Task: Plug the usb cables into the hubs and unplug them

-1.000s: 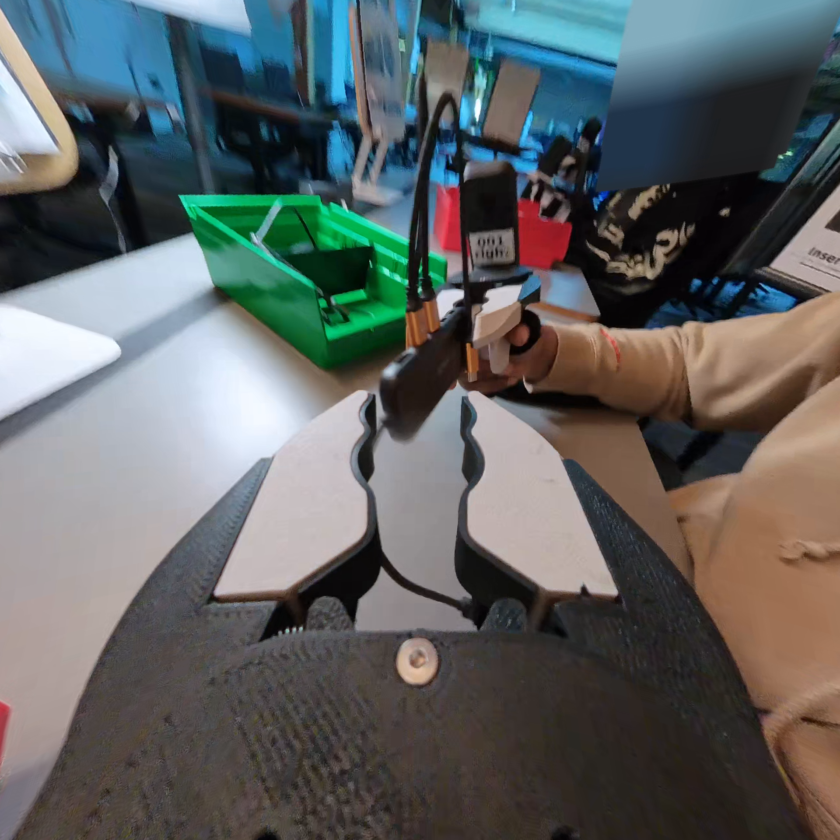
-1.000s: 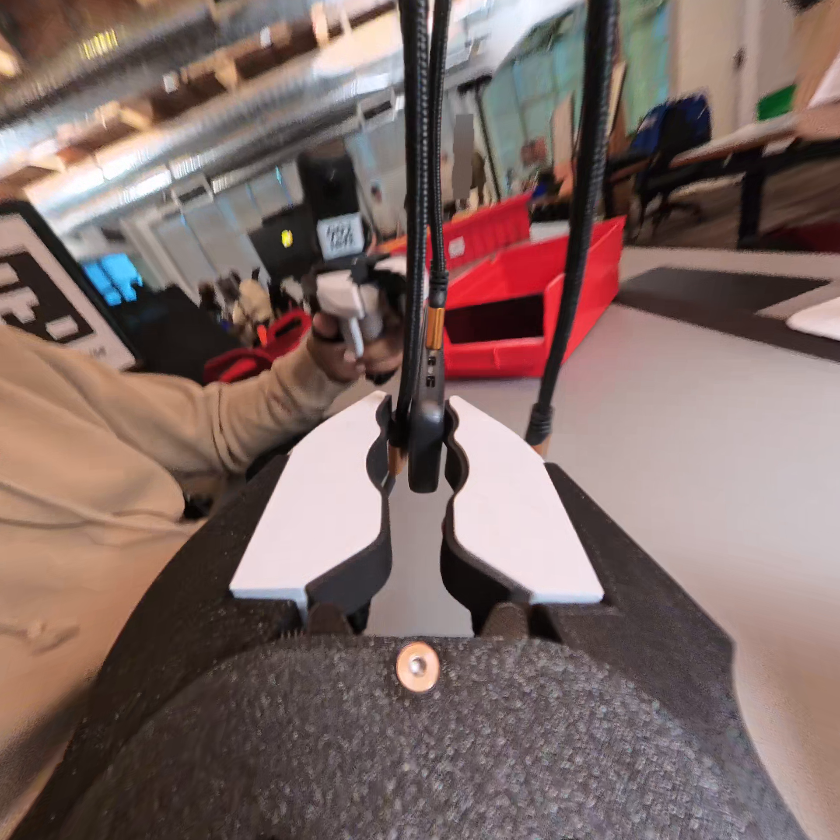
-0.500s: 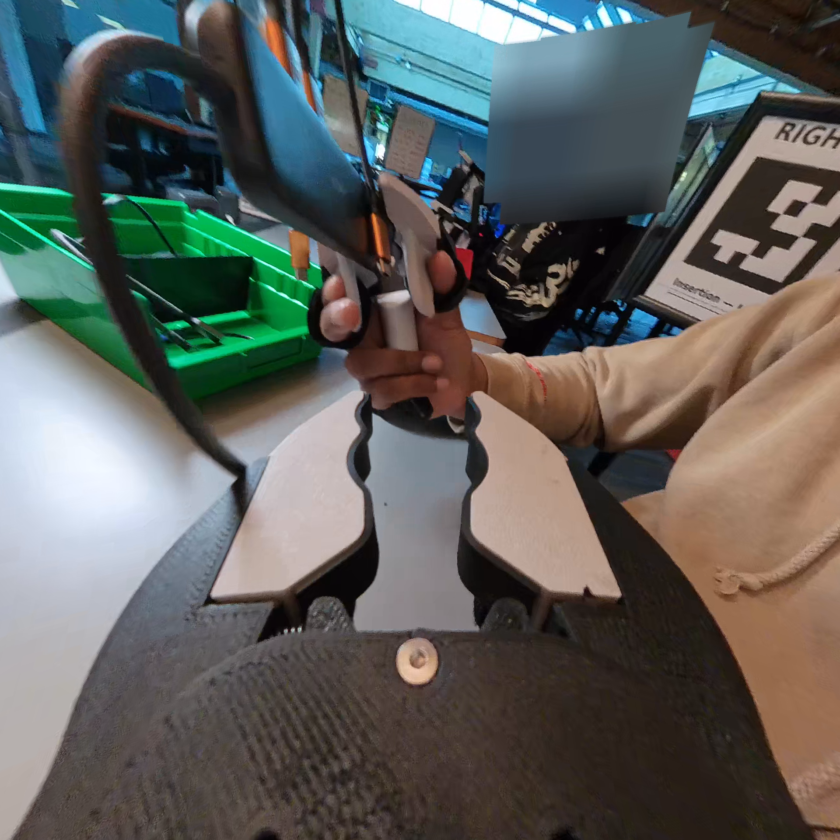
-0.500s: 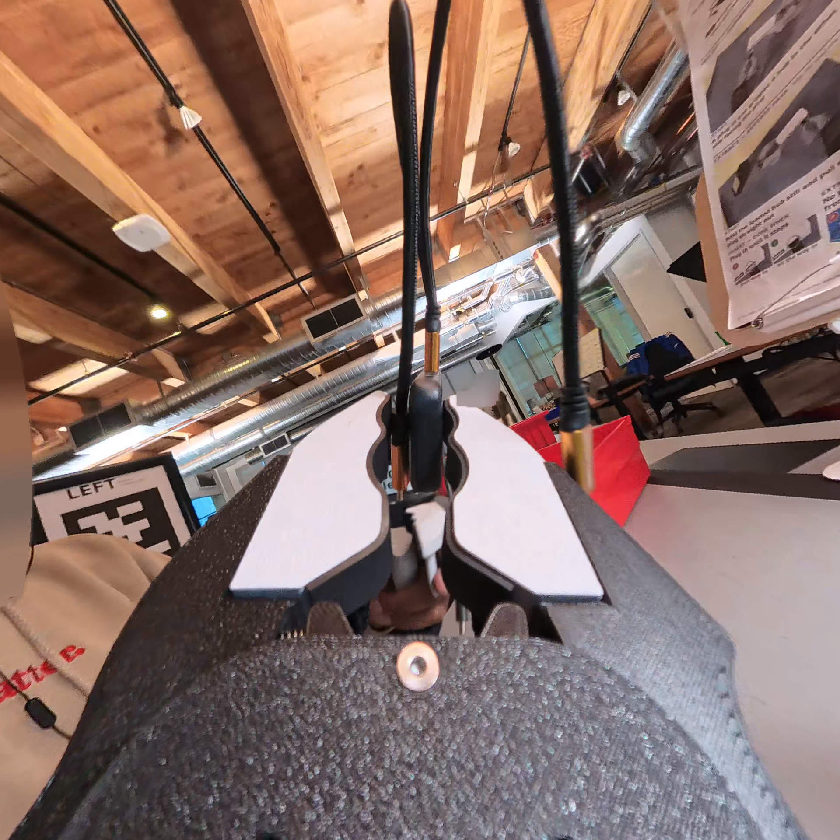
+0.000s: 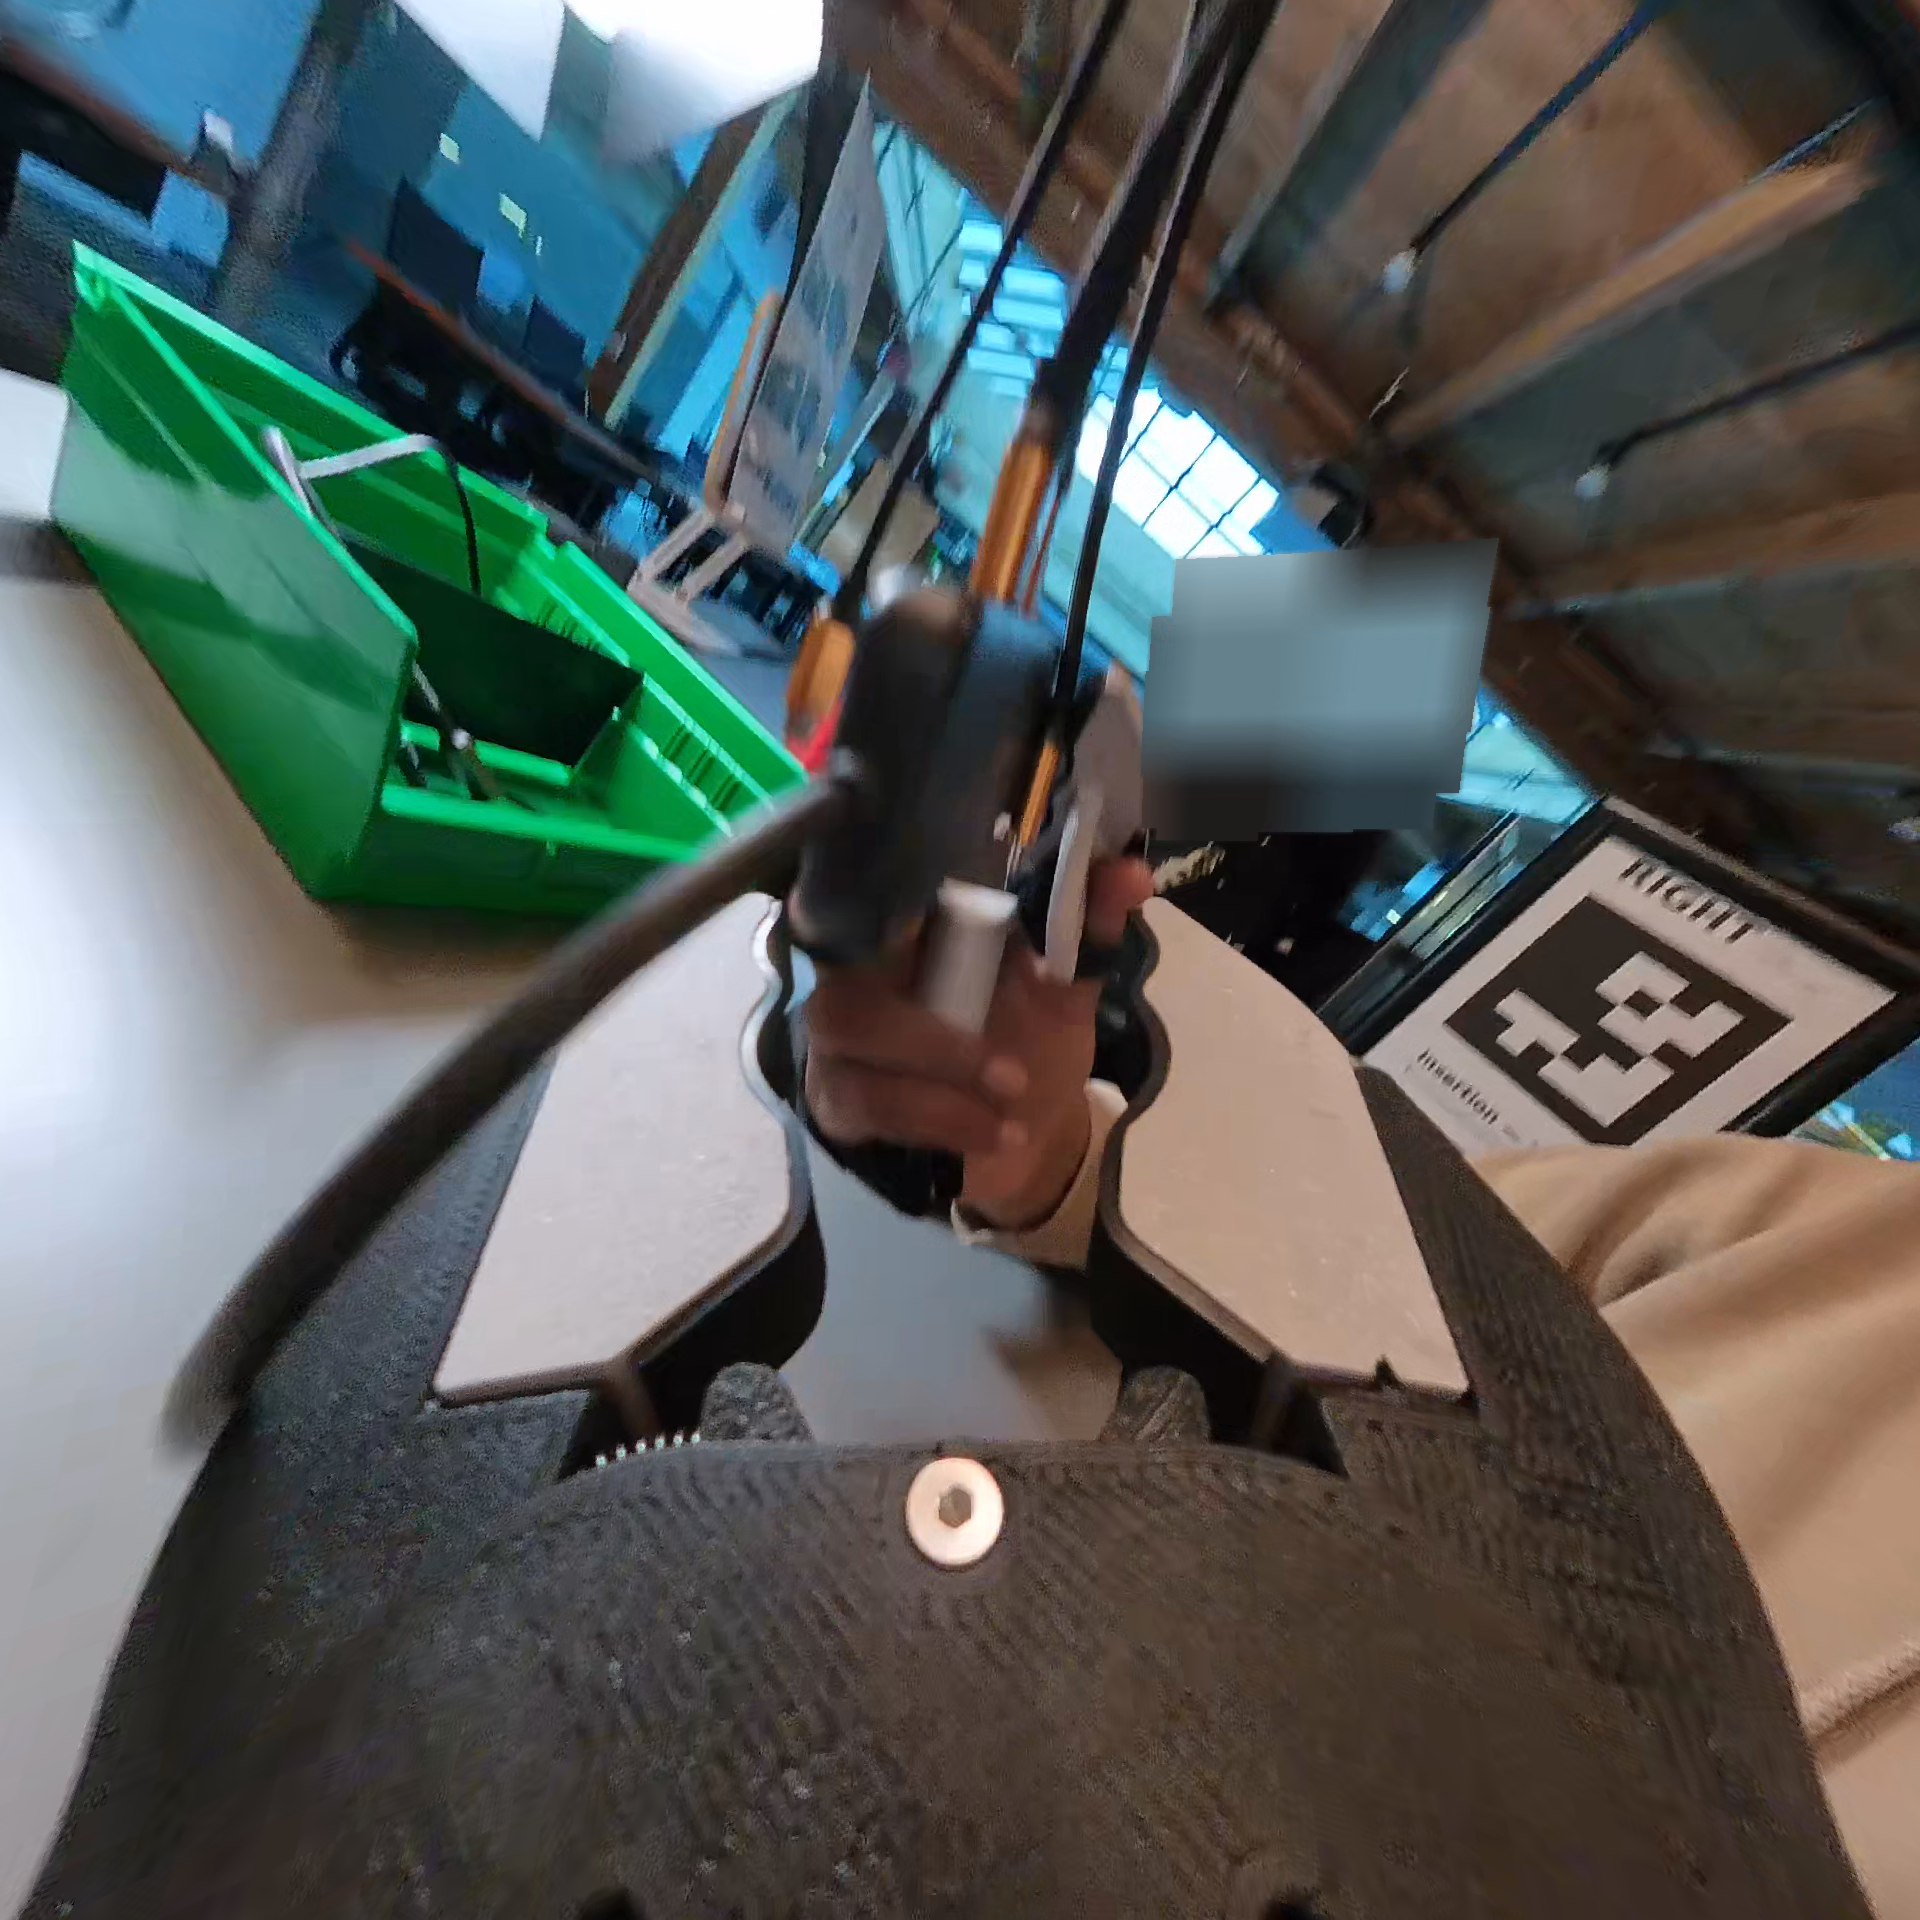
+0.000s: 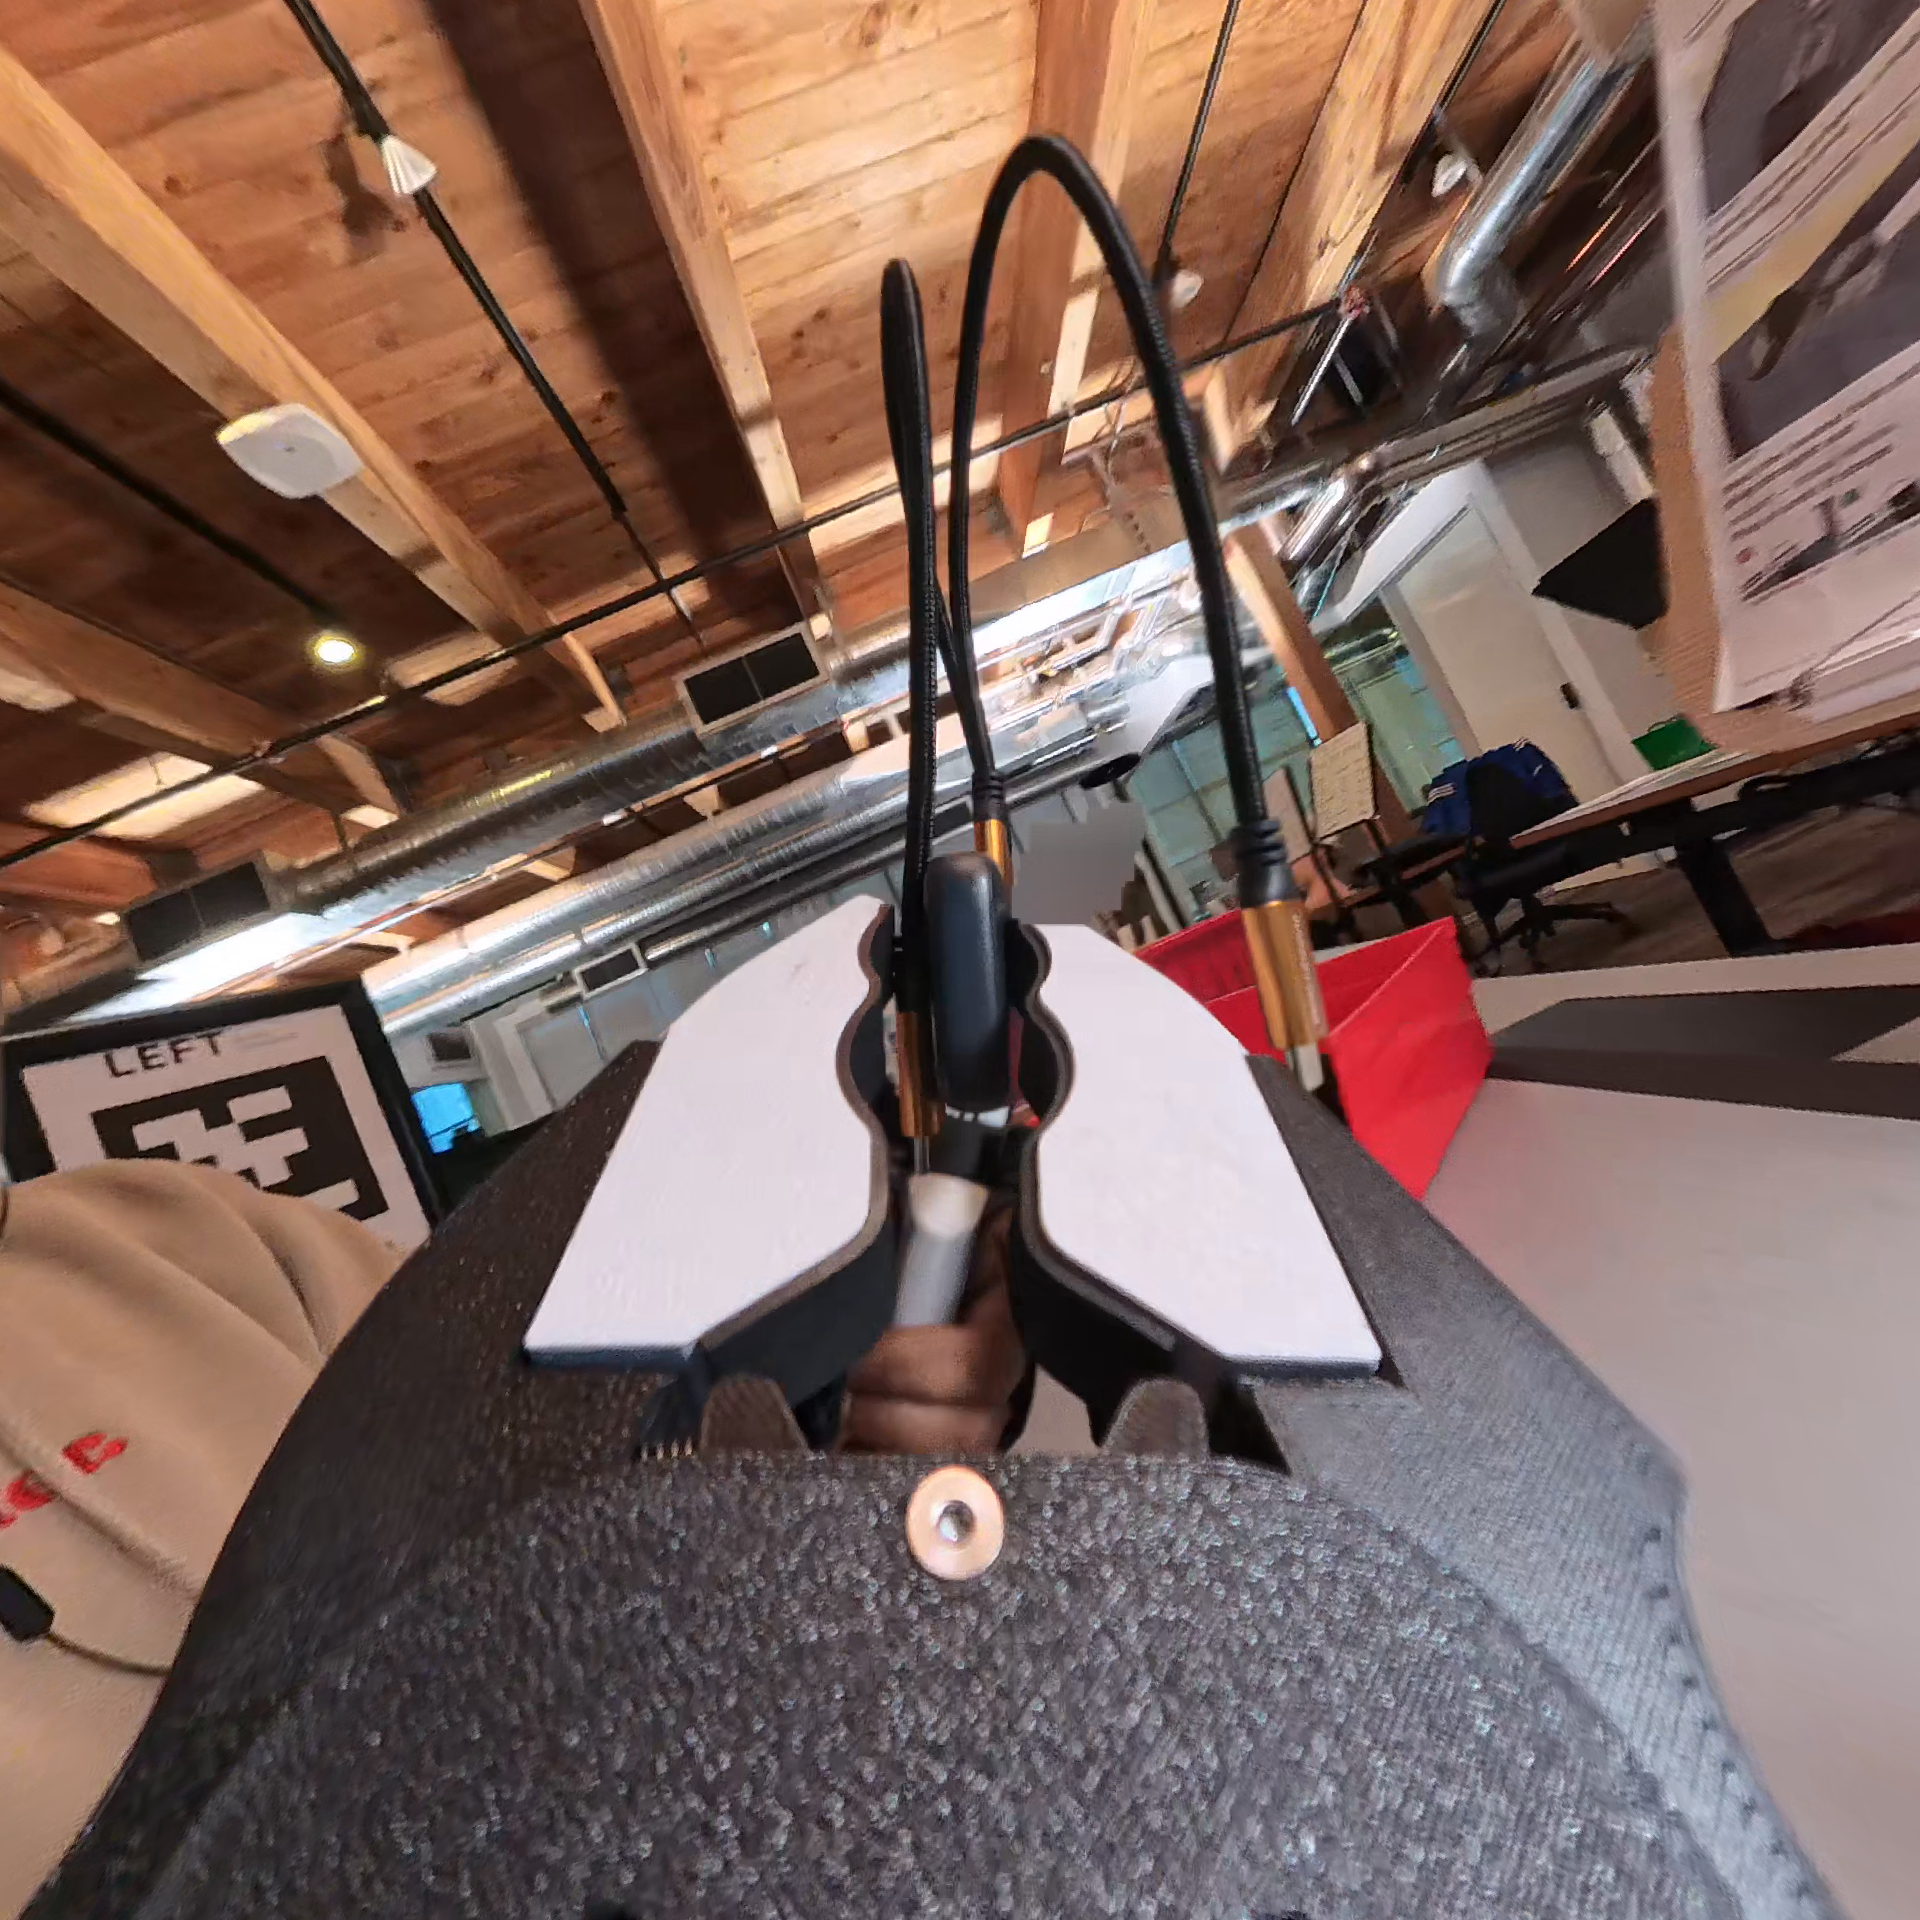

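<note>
**Hub Raised in Right Tongs, Left Tongs Spread**

Compared with half a second ago, the loose cable end is now hanging lower beside the right tongs, and the two cable loops are arching fully into the right wrist view.

Right tongs [image 6: 961, 1023]: the two fingers are pinching the black USB hub [image 6: 966, 997] near their tips, with the hub standing edge-on between the pads. The tongs are pointing upward toward the wooden ceiling [image 6: 582, 312].

Cables: two black braided cables [image 6: 1091, 343] with gold connector sleeves are looping above the hub. One gold plug [image 6: 920, 1070] is sitting against the hub's left side, between the fingers. A free gold plug [image 6: 1283, 987] is dangling to the right of the tongs, apart from the hub, in front of a red bin [image 6: 1371, 1049].

Left tongs [image 5: 961, 977]: the fingers are standing spread apart and gripping nothing. In the left wrist view, the hub [image 5: 894, 790] is appearing blurred above and beyond the fingertips, carried in the other tongs by the person's hand [image 5: 956, 1081]. A black cable [image 5: 499, 1049] is crossing over the left finger.

A green bin [image 5: 260, 665] is resting on the grey bench [image 5: 156, 1039] to the left.
</note>
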{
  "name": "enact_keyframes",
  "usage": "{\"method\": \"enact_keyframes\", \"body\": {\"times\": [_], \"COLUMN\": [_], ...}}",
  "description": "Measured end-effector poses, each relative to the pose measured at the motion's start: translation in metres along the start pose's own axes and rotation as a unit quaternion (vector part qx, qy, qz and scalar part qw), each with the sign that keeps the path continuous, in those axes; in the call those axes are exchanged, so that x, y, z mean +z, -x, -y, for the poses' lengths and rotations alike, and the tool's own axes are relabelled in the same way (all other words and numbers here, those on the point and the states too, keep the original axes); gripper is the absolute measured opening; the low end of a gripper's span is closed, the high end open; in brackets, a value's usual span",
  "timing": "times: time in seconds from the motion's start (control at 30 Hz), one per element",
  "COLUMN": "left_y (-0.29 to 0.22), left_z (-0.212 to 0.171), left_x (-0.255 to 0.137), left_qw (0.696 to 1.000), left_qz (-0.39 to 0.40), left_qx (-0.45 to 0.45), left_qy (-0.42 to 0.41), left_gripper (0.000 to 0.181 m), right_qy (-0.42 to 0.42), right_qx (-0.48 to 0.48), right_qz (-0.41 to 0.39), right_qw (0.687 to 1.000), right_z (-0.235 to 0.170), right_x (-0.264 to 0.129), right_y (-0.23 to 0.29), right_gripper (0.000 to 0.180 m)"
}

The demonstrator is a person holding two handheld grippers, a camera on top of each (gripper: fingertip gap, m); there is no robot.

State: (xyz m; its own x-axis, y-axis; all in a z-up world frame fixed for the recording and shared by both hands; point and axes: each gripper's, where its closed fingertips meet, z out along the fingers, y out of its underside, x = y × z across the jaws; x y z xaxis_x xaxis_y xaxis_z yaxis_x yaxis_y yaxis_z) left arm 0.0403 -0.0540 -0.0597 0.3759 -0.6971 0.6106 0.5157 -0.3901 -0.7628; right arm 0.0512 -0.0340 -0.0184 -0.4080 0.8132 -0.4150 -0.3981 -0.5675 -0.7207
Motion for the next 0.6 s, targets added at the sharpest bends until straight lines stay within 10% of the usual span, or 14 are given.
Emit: {"method": "enact_keyframes", "body": {"times": [0.2,0.4,0.6], "left_y": [-0.011,-0.009,0.010], "left_z": [0.040,0.062,0.080], "left_x": [-0.024,-0.043,-0.078], "left_qw": [0.992,0.973,0.968], "left_qz": [-0.006,0.057,0.101], "left_qx": [0.114,0.222,0.225], "left_qy": [-0.058,-0.007,0.039], "left_gripper": [0.014,0.012,0.013], "right_qy": [0.078,0.275,0.292], "right_qx": [0.026,0.034,-0.152], "right_qz": [0.009,-0.059,-0.164], "right_qw": [0.997,0.959,0.930], "right_z": [-0.041,-0.096,-0.038], "right_x": [0.010,-0.001,-0.021], "right_y": [0.003,-0.024,-0.061], "right_gripper": [0.020,0.024,0.045]}}
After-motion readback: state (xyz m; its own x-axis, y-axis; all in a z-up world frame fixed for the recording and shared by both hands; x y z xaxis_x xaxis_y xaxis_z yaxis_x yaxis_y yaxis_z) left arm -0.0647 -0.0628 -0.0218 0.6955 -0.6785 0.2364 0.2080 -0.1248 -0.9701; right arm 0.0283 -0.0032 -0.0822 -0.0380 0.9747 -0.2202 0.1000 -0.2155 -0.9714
